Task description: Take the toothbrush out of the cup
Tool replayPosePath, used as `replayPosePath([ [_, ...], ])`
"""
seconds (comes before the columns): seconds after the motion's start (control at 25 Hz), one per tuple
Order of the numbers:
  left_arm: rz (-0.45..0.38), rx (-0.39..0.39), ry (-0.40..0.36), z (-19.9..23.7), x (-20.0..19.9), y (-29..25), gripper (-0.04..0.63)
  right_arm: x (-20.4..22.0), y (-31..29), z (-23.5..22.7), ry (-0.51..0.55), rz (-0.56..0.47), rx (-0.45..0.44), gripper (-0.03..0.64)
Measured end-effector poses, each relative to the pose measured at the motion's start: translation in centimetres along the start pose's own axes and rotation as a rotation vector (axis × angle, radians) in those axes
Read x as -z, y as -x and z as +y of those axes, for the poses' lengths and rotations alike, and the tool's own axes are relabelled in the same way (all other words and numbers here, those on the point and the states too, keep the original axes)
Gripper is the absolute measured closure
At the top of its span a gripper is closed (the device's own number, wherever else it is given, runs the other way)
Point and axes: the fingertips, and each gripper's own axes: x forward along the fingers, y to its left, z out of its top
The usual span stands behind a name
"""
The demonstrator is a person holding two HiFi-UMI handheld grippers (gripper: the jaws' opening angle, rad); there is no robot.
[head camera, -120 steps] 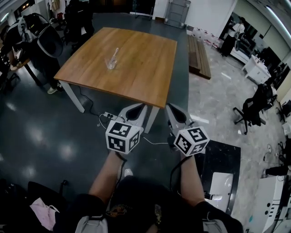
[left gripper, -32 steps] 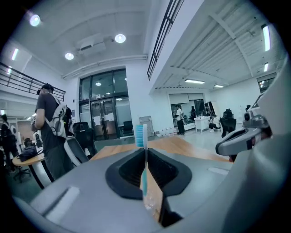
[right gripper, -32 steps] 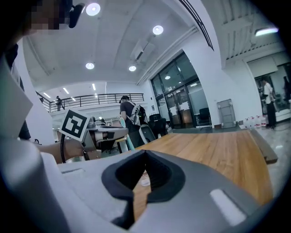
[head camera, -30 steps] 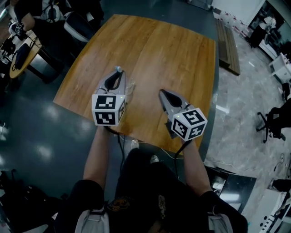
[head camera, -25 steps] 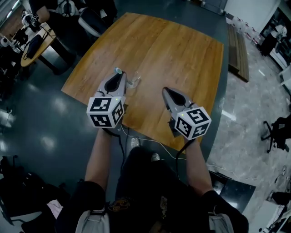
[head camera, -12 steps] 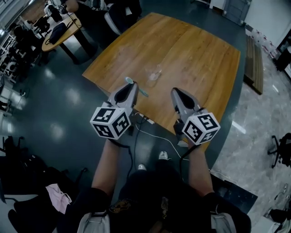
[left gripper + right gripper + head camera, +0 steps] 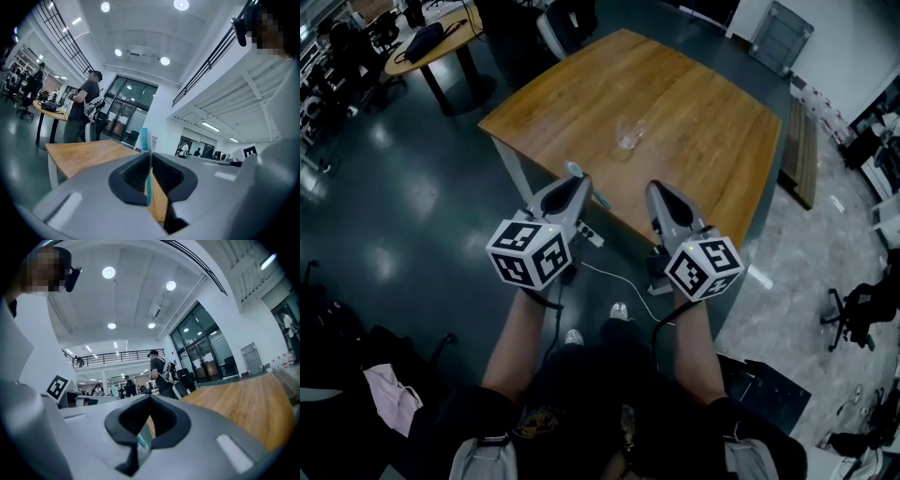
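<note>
Toothbrush: a teal toothbrush (image 7: 576, 171) is clamped in the left gripper, off the table and out of the cup. In the left gripper view it (image 7: 145, 138) stands upright across the jaws, with the bristle head above the tips and the handle running down below them.
Left gripper: the left gripper (image 7: 578, 178) has its jaws closed on the toothbrush handle. It is held level, and its tips sit at the table's near edge in the head view.
Cup: a clear cup (image 7: 629, 136) rests on the table, close to the near edge and about midway along it. It is well apart from both grippers. Whether it stands or lies on its side cannot be told.
Right gripper: the right gripper (image 7: 653, 187) is just beside the left one and also held level. Its jaws are together at the tips with nothing between them, as the right gripper view (image 7: 150, 398) shows.
Table: a square wooden table (image 7: 703, 122) seen corner-on, bare apart from the cup.
Marker cubes: a black-and-white cube (image 7: 534, 255) sits at the back of the left gripper, and another (image 7: 703, 270) at the back of the right.
Floor: a dark glossy floor (image 7: 412, 216) lies beneath the grippers, with a white cable (image 7: 614, 279) on it.
Surroundings: a round table (image 7: 431, 42) stands beyond the table's far left corner. A person with a backpack (image 7: 86, 110) stands past the table.
</note>
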Motion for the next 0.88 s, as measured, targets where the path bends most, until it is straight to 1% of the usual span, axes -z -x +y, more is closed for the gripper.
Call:
replayPosePath([
  [0.2,-0.014,0.03,0.015,-0.8,-0.4,4.2,0.566,0.1,1.3,4.1,0.014,-0.009,0.004,0.615],
  [0.32,-0.02,0.045,0.019,-1.6,-0.5,5.8,0.566,-0.1,2.2,5.8,0.027,-0.015,0.003,0.615],
  [0.68,-0.035,0.091,0.009,-3.8,-0.5,8.1,0.566,-0.9,4.3,8.1,0.045,-0.044,0.002,0.615],
  [0.88,-0.033,0.107,0.004,-4.1,-0.7,8.8,0.566,-1.3,4.7,9.1,0.046,-0.057,0.004,0.615],
])
